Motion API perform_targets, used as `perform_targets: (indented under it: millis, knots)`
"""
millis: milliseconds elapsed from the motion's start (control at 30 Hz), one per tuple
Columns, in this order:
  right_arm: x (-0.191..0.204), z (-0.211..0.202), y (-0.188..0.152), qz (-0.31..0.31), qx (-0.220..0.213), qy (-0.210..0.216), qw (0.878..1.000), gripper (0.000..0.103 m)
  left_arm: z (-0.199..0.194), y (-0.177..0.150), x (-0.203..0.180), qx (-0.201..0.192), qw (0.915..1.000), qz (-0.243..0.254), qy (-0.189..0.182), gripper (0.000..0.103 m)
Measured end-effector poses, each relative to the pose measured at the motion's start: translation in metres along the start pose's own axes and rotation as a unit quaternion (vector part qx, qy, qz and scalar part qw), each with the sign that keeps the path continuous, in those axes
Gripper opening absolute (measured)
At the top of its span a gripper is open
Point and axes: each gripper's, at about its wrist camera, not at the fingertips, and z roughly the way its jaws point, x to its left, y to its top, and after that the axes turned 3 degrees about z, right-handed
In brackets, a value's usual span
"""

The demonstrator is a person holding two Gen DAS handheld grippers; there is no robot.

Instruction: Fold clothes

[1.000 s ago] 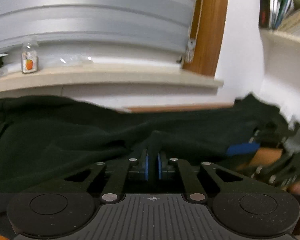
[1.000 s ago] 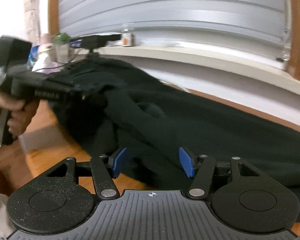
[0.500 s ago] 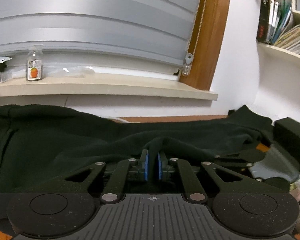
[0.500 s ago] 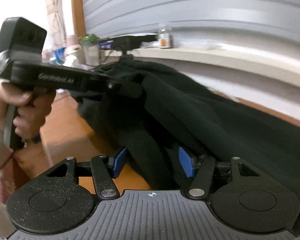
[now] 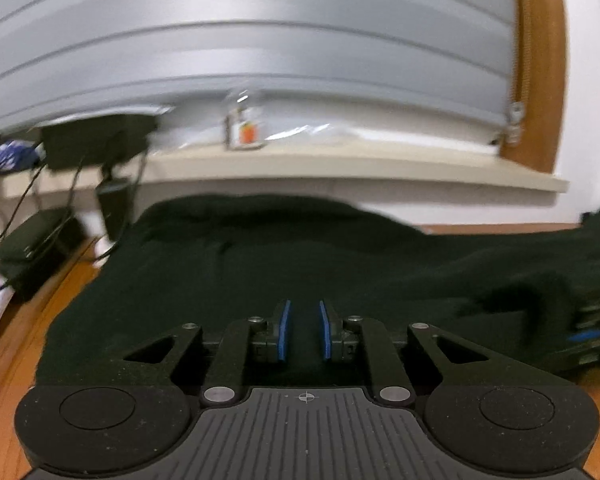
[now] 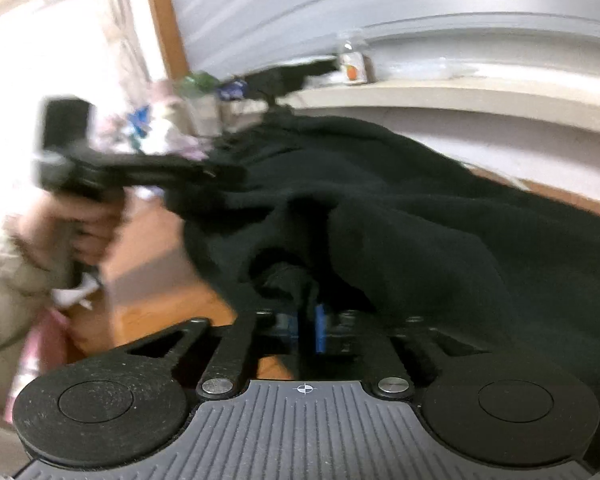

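A dark green garment [image 5: 300, 256] lies spread over the wooden table [image 5: 32, 320], reaching back to the wall. My left gripper [image 5: 305, 330] hovers low over its near part with the blue pads a little apart and no fold pinched between them. In the right wrist view the same garment [image 6: 440, 220] is bunched up, and my right gripper [image 6: 306, 328] is shut on a fold of it. A hand [image 6: 80, 232] holds the left gripper at the garment's left edge. The right gripper shows as a blur at the right edge of the left wrist view.
A window sill [image 5: 340, 164] runs behind the table with a small bottle [image 5: 246, 132] and a black device [image 5: 96, 144] with cables. A black box [image 5: 32, 248] sits at the table's left end. Bare wood [image 6: 160, 272] shows left of the garment.
The left gripper's pads have parted and the fold they held is gone; that gripper swung left. The right gripper, open before, has shut on a fold of the garment.
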Motion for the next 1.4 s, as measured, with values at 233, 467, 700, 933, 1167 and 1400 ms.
perform_targets:
  millis: [233,467,700,933,1167,1400]
  knots:
    - [0.034,-0.035,-0.039,-0.02,0.03,0.007,0.999,0.005,0.008,-0.012,0.011,0.024,0.9997,0.009,0.001,0.015]
    - [0.028,-0.026,-0.033,0.014,-0.005,-0.017,1.0,0.045,-0.005,-0.011,0.014,0.014,0.9999,0.005,0.001,0.017]
    - [0.01,0.004,-0.023,0.077,-0.001,-0.016,0.997,0.055,-0.027,-0.018,0.026,-0.005,0.9998,-0.015,0.013,0.027]
    - [0.044,-0.011,-0.024,0.012,-0.025,-0.001,1.0,0.011,-0.045,-0.018,0.035,-0.028,0.998,-0.032,0.046,0.027]
    - [0.054,-0.033,-0.064,-0.015,0.015,0.023,1.0,0.01,-0.073,-0.038,0.07,-0.034,0.9944,-0.085,0.052,0.038]
    - [0.041,-0.046,-0.052,0.029,-0.019,0.009,0.999,0.04,-0.097,-0.057,0.104,-0.037,0.9887,-0.134,0.056,0.061]
